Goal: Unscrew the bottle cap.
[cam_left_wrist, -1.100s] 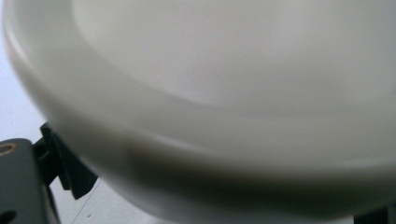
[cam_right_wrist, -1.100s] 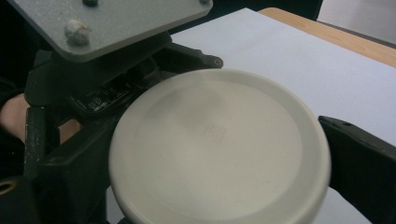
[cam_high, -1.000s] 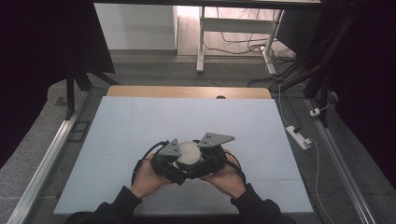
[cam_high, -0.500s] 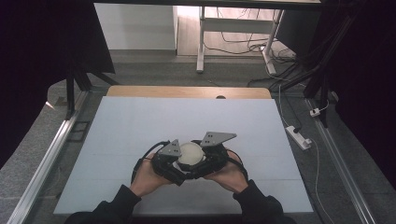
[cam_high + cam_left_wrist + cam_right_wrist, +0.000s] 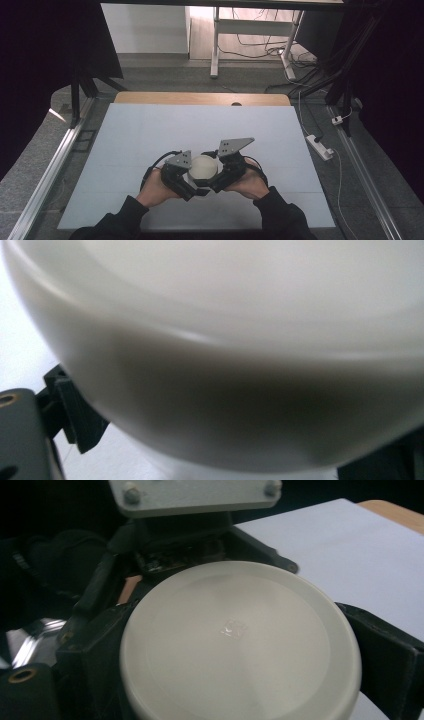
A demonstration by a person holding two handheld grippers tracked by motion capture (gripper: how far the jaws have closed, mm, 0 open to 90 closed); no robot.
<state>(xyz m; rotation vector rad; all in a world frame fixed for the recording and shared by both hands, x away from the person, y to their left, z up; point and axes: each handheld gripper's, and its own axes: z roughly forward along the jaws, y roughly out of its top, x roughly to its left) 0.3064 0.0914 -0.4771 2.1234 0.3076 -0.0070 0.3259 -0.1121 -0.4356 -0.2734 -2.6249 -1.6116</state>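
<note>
Two grippers meet at a round white lid (image 5: 202, 168) near the front of the tabletop (image 5: 150, 135). The left gripper (image 5: 186, 181) and right gripper (image 5: 216, 181) each clamp its rim from opposite sides, likely steadying it for twisting or lifting.

Both hands meet low at centre, left gripper (image 5: 186, 176) and right gripper (image 5: 223, 172) angled inward.

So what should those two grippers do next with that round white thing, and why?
Probably twist: the right gripper turns the white lid while the left gripper steadies the white container under it. Both grippers close in on it from opposite sides above the table, which looks like an opening grip.
</note>
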